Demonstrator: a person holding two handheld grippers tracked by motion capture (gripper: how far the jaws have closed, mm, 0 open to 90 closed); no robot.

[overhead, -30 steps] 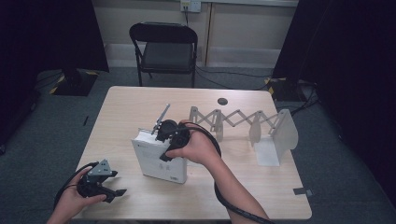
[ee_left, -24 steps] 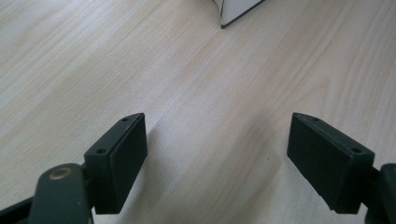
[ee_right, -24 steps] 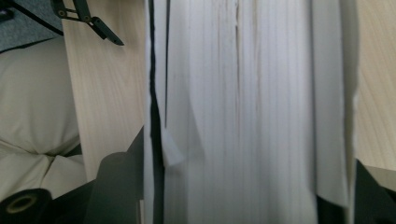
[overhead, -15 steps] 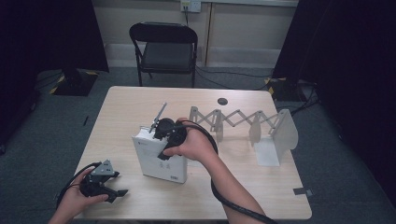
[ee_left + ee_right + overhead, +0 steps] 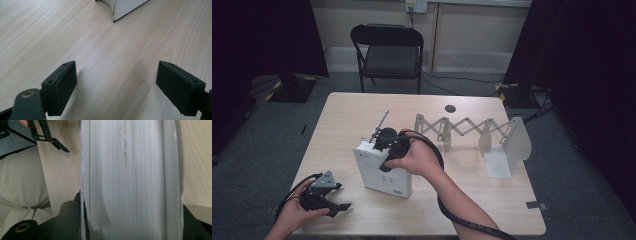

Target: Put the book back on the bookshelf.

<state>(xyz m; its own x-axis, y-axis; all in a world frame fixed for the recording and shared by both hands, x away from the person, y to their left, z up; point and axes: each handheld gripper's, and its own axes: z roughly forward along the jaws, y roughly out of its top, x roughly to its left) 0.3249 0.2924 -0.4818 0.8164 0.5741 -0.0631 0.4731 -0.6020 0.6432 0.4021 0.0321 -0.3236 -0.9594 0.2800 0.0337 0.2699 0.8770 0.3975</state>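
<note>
White book (image 5: 379, 170) sits near the middle of the tabletop (image 5: 342, 120), slightly toward the near-left. It is lifted at its far end — near end looks down on the wood, far end raised in the right gripper (image 5: 384, 142).

Right gripper: its jaws have just been closing, and the right gripper view shows the page block (image 5: 130, 180) filling the span between them, fingers (image 5: 68, 216) clenched across the full thickness at the far edge. Pages look a little loose on one side, with a few sheets curling free.

Handling, as I judge it: thick paperback-type block, moderately heavy, stiff across the thickness but floppy along its length if held by a few pages. Cover looks smooth — may slip under a light pinch. Best hold is across the whole block near the spine side, as now, not on the loose leaves.

Orientation: long axis runs roughly from 11 o'clock to 5 o'clock on the tabletop; raised end points to 11, toward the chair (image 5: 387, 50).

Left gripper (image 5: 324, 200) rests at about 7 o'clock from the book, well apart from it, fingers (image 5: 61, 87) released wide with bare wood between them.

Folding white rack (image 5: 472, 132) stands at 3 o'clock of the book, near but not touching.
</note>
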